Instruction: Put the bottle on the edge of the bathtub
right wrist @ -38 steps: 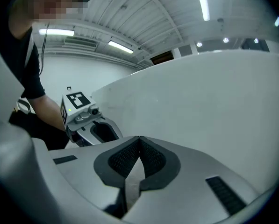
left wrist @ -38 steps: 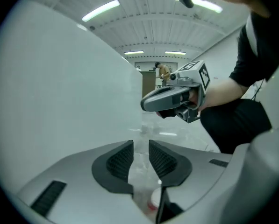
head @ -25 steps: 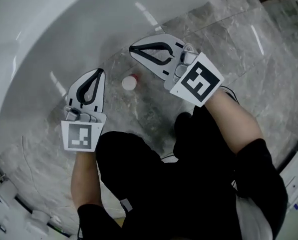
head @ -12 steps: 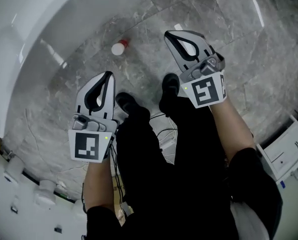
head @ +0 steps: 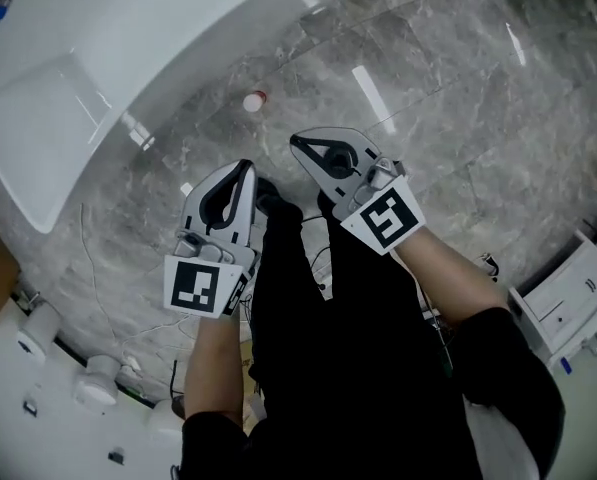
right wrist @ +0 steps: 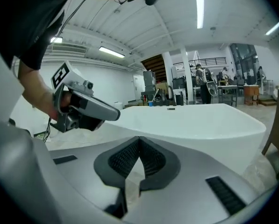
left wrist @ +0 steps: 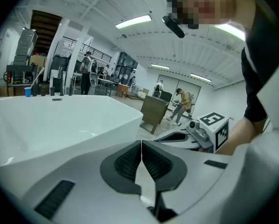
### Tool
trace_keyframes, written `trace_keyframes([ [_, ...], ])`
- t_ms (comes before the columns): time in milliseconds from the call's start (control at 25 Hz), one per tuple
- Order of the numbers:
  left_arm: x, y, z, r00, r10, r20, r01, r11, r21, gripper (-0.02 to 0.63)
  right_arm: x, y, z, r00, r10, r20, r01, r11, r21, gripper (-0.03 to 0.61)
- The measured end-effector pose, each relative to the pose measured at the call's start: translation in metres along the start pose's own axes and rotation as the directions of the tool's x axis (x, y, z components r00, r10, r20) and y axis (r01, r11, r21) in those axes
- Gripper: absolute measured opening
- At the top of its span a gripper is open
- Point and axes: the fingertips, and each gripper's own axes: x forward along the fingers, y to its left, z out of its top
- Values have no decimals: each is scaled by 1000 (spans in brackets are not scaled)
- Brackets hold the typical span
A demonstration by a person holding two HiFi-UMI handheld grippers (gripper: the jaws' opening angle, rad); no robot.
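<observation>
Left gripper [head: 245, 166] and right gripper [head: 297, 144] hung near the person, jaws pressed together on nothing, seemingly not yet reaching, since the bottle [head: 254, 100] lay farther off on the floor [head: 428, 88], just beside the bathtub [head: 178, 58].

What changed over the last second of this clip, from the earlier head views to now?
Both the left gripper and the right gripper rose away from the bottle as the person stood up; nothing was grasped or released. Unchanged: both jaws shut and empty, the bottle on the grey stone floor beside the bathtub, not on its edge.
</observation>
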Motion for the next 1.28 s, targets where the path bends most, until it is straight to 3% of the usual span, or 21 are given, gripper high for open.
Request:
trace_keyframes([
  [200,-57,-31,35,1000,1,-2,-1,1000,-29,18,-31,40,84,997,61,50,-62,998,18,28],
  [360,-94,-54,47,1000,-19,-22,20,999,43,18,-63,61,131,997,60,45,-63,996,58,28],
  [560,-153,-66,121,990,7,138,-6,1000,-6,18,-105,91,178,994,87,61,-93,991,96,28],
  [840,-191,-108,197,968,41,248,-58,996,62,18,-156,85,218,996,36,85,-44,995,93,28],
  [1040,-198,-133,226,972,43,230,-81,985,155,18,-183,77,258,986,-2,166,-13,996,93,28],
  [1280,-207,-117,266,969,76,236,-116,980,160,18,-192,64,321,957,-85,277,80,996,33,28],
])
